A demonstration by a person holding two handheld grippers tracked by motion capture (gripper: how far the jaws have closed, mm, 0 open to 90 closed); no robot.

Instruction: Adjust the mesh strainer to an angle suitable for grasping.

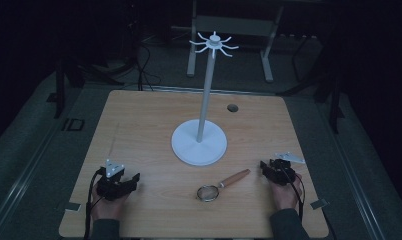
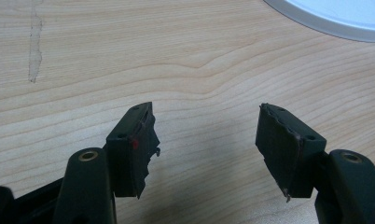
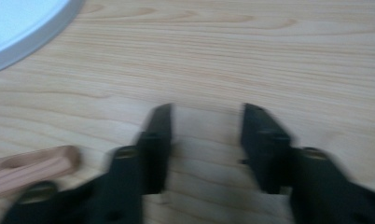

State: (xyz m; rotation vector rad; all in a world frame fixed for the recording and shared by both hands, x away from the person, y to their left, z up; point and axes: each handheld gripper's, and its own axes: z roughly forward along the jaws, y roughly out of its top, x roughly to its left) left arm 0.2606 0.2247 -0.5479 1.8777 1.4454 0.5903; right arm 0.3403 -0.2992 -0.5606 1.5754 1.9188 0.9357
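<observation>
Nearest the camera in the high view, two sleeved forearms are seen coming in from the bottom edge, each hand holding a gripper low over the wooden tabletop (image 1: 139, 120). The left gripper (image 1: 135, 178) is held near the front left corner; in the left gripper view its jaws are spread wide apart with only bare wood grain between them, and nothing is gripped. The right gripper (image 1: 263, 165) is held near the front right edge; in the right gripper view, which is blurred, its jaws are parted with a clear gap and nothing is held.

Between the two grippers, closer to the right one, a magnifying glass (image 1: 220, 185) is laid flat on the tabletop, its round lens toward the front and its wooden handle (image 3: 29, 168) angled toward the right gripper. The handle's end is seen just beside the right gripper's jaw, not between the jaws.

Behind it, at mid-tabletop, a white stand (image 1: 199, 142) is set upright on a round base, with a slim pole topped by radiating hooks. Nothing is hung on it. No container is seen on the tabletop.
</observation>
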